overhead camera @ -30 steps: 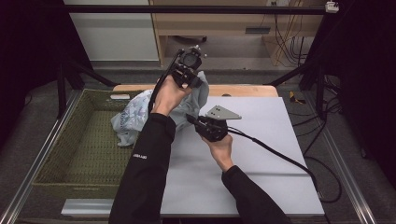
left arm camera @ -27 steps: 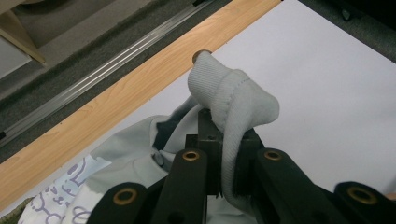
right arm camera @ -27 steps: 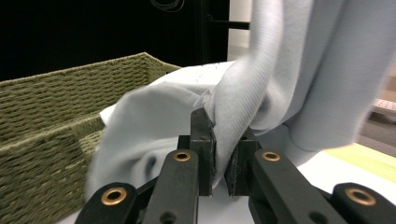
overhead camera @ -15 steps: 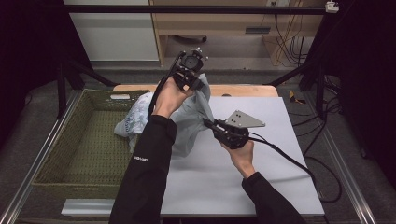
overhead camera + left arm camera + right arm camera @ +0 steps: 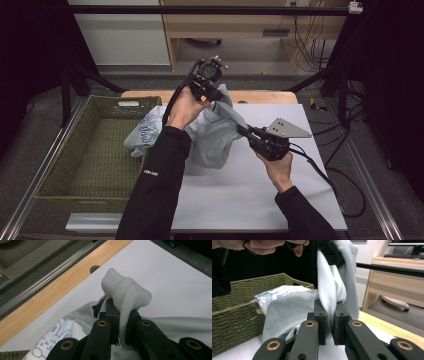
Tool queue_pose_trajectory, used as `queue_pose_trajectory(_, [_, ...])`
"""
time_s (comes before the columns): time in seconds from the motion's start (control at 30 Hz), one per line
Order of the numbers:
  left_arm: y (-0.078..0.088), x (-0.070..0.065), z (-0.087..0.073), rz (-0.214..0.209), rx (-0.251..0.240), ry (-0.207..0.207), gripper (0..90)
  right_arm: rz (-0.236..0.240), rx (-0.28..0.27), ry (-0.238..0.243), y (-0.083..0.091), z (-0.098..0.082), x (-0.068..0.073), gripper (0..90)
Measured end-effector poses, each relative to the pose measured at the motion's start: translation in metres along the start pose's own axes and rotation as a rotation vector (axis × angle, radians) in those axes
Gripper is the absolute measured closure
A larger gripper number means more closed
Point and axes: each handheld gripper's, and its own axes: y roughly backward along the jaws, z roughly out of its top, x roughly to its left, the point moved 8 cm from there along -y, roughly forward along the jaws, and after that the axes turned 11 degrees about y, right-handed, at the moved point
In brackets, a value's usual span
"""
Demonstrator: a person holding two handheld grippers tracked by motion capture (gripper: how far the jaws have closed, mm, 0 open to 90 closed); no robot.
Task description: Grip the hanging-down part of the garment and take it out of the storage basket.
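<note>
High view: the left tongs [image 5: 216,95] are raised above the far edge of the desk [image 5: 250,200] and clamp a light grey garment [image 5: 212,137] at its upper end. The right tongs [image 5: 243,131] are lower and to the right, over the white desk surface, and clamp a second point of the same garment. The cloth runs taut between the two grip points; the rest hangs down, with its printed part draped over the near-right rim of the green woven basket [image 5: 75,175] that stands to the left of the desk.

Left gripper view: the jaws of the left tongs [image 5: 121,315] are closed on a ribbed hem of the garment [image 5: 127,293], which bulges in a fold above the jaw tips. The wooden strip [image 5: 50,290] along the far desk edge lies behind.

Right gripper view: the jaws of the right tongs [image 5: 329,315] are pressed together on a vertical fold of the garment [image 5: 287,312]. The basket [image 5: 234,315] lies to the left, and the person's left hand [image 5: 262,245] is at the top.
</note>
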Motion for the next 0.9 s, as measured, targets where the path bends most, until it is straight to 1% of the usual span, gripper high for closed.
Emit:
queue_pose_trajectory(0.03, [0.000, -0.004, 0.001, -0.007, 0.000, 0.002, 84.6, -0.011, 0.000, -0.002, 0.005, -0.001, -0.003, 84.4])
queue_pose_trajectory(0.1, [-0.001, -0.006, 0.001, -0.005, -0.001, -0.004, 84.6, -0.014, -0.001, -0.003, 0.007, -0.002, -0.004, 84.4])
queue_pose_trajectory(0.13, [-0.001, -0.010, 0.001, -0.010, 0.014, -0.027, 84.6, -0.021, -0.010, -0.007, 0.013, -0.002, -0.009, 84.5])
queue_pose_trajectory(0.17, [-0.001, -0.013, 0.002, -0.014, 0.007, -0.021, 84.6, -0.023, -0.010, -0.014, 0.017, -0.001, -0.010, 84.6])
queue_pose_trajectory(0.2, [-0.001, -0.014, 0.002, -0.016, 0.021, -0.039, 84.6, -0.024, -0.006, -0.017, 0.019, -0.001, -0.011, 84.6])
queue_pose_trajectory(0.23, [-0.001, -0.014, 0.002, -0.016, 0.021, -0.039, 84.6, -0.024, -0.006, -0.017, 0.019, -0.001, -0.011, 84.6])
queue_pose_trajectory(0.27, [-0.001, -0.017, 0.003, -0.019, 0.014, -0.033, 84.6, -0.029, -0.017, -0.010, 0.021, 0.000, -0.013, 84.6])
queue_pose_trajectory(0.3, [-0.001, -0.018, 0.003, -0.023, 0.024, -0.048, 84.6, -0.031, -0.019, -0.006, 0.025, 0.001, -0.015, 84.6])
queue_pose_trajectory(0.37, [-0.001, -0.022, 0.004, -0.029, 0.020, -0.050, 84.6, -0.047, -0.031, -0.011, 0.033, 0.005, -0.018, 84.7])
queue_pose_trajectory(0.43, [0.000, -0.023, 0.004, -0.034, 0.021, -0.046, 84.6, -0.051, -0.028, -0.012, 0.035, 0.006, -0.018, 84.7])
queue_pose_trajectory(0.47, [0.000, -0.024, 0.004, -0.034, 0.021, -0.051, 84.6, -0.059, -0.033, -0.004, 0.037, 0.007, -0.021, 84.6])
queue_pose_trajectory(0.53, [0.000, -0.026, 0.004, -0.037, 0.023, -0.054, 84.6, -0.064, -0.032, -0.012, 0.041, 0.008, -0.021, 84.7])
queue_pose_trajectory(0.57, [0.000, -0.027, 0.005, -0.038, 0.022, -0.056, 84.6, -0.068, -0.038, -0.004, 0.041, 0.008, -0.022, 84.7])
queue_pose_trajectory(0.7, [-0.002, -0.027, 0.004, -0.032, 0.026, -0.059, 84.6, -0.075, -0.026, 0.007, 0.042, 0.006, -0.021, 84.4])
queue_pose_trajectory(0.77, [-0.002, -0.027, 0.003, -0.035, 0.024, -0.055, 84.6, -0.071, -0.021, 0.012, 0.041, 0.005, -0.021, 84.0])
queue_pose_trajectory(0.8, [-0.002, -0.027, 0.003, -0.040, 0.026, -0.056, 84.6, -0.081, -0.025, 0.014, 0.040, 0.003, -0.020, 83.4])
queue_pose_trajectory(0.83, [-0.003, -0.027, 0.002, -0.042, 0.027, -0.058, 84.6, -0.073, -0.022, 0.011, 0.040, 0.000, -0.019, 82.2])
queue_pose_trajectory(0.87, [-0.004, -0.026, 0.001, -0.027, 0.025, -0.060, 84.5, -0.053, -0.018, -0.021, 0.038, -0.008, -0.017, 77.1])
queue_pose_trajectory(0.9, [-0.004, -0.026, 0.001, -0.027, 0.025, -0.060, 84.6, -0.053, -0.018, -0.021, 0.038, -0.008, -0.017, 77.1])
